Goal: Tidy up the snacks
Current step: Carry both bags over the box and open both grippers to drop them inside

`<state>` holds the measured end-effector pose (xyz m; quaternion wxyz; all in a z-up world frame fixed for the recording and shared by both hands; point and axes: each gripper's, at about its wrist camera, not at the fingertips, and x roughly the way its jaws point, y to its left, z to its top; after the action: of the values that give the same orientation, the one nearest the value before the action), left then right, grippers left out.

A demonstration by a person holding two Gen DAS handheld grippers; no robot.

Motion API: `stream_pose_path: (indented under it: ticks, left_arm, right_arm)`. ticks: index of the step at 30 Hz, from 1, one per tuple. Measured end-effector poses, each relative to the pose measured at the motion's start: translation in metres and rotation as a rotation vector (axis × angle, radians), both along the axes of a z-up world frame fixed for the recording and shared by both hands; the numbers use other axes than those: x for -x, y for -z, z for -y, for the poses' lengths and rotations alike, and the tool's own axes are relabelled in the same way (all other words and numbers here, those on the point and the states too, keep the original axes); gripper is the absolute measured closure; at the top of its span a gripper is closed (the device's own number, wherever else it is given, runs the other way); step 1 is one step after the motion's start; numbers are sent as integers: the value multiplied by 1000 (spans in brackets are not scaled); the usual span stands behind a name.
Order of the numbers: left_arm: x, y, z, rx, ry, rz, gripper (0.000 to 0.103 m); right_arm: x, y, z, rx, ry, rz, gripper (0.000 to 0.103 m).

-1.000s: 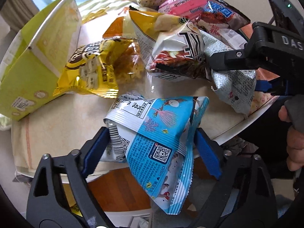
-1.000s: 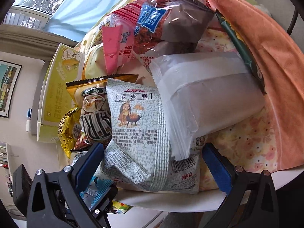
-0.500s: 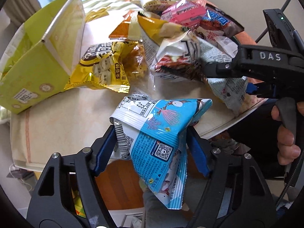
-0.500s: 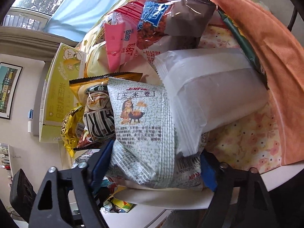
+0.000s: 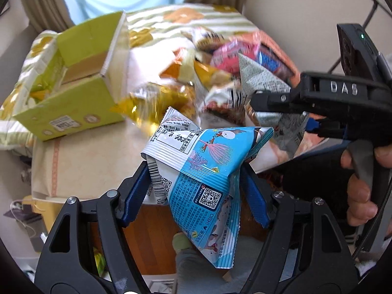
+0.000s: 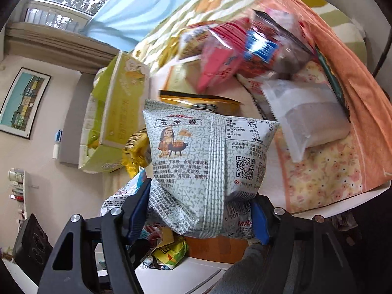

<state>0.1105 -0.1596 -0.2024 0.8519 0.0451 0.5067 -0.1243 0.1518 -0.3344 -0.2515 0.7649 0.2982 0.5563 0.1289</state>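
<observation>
Both bags have gone up off the counter (image 5: pixel 80 161): left claw (image 5: pixel 196 186) squeezes the blue bag (image 5: pixel 203 171), right claw (image 6: pixel 201 210), closing, pinches the grey bag (image 6: pixel 208 161), near the green box (image 5: pixel 73 93)

The near part of the table (image 5: pixel 80 161) is bare, so a hand could pass there. Behind it, a heap of snack bags (image 5: pixel 220 56) fills the middle and right side. The open green box (image 5: pixel 73 93) blocks the left. A white packet (image 6: pixel 308 117) lies on the flowery cloth (image 6: pixel 325 171)
</observation>
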Motion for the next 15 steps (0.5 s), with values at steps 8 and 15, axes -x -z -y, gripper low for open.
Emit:
stream_pose_path:
  ticks: [8, 15]
  left_arm:
    - [-11, -45, -21, 17, -95, 118, 33]
    - [-50, -76, -72, 2, -162, 220, 34]
  right_arm:
    - [-15, -56, -20, 8, -129, 140, 37]
    - [-51, -97, -58, 53, -199, 257, 37]
